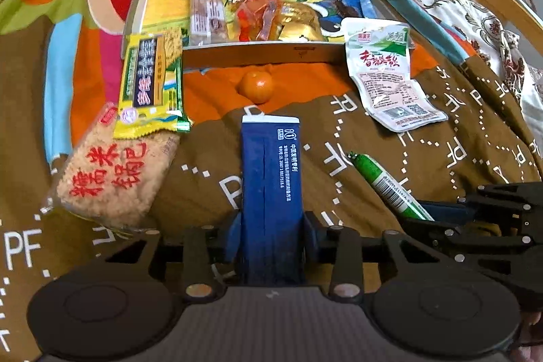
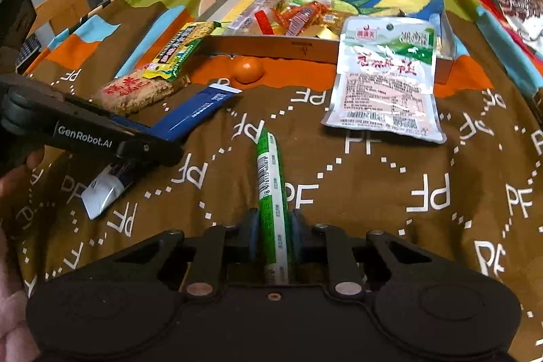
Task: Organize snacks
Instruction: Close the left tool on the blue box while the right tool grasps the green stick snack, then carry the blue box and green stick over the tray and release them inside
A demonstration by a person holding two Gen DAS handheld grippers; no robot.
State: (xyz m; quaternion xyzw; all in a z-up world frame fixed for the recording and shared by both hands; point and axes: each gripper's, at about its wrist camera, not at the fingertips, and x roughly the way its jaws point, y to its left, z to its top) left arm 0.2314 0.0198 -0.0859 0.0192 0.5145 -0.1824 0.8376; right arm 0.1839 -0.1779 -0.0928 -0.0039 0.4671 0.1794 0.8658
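Left gripper (image 1: pixel 271 226) pinches a blue packet (image 1: pixel 269 172), pads tight on both sides; the packet's near end is hidden under the gripper body, though the right wrist view shows a silvery crimped end poking out behind. White print on it is too small to read apart from "80". Left gripper arm reads "GenRobot.AI". Right gripper (image 2: pixel 273 236) is clamped on a green sausage stick (image 2: pixel 271 178), barcode visible, near end cut off by the jaws. Both lie on a brown blanket (image 2: pixel 390 192) printed "PF". Further out: rice cracker pack (image 1: pixel 115 175) with red characters, yellow-green bar (image 1: pixel 151 83) overlapping it, small orange (image 1: pixel 256 85), white-green pouch (image 1: pixel 383 70). Farthest, cardboard tray (image 1: pixel 258 53) with wrapped snacks, labels unreadable.
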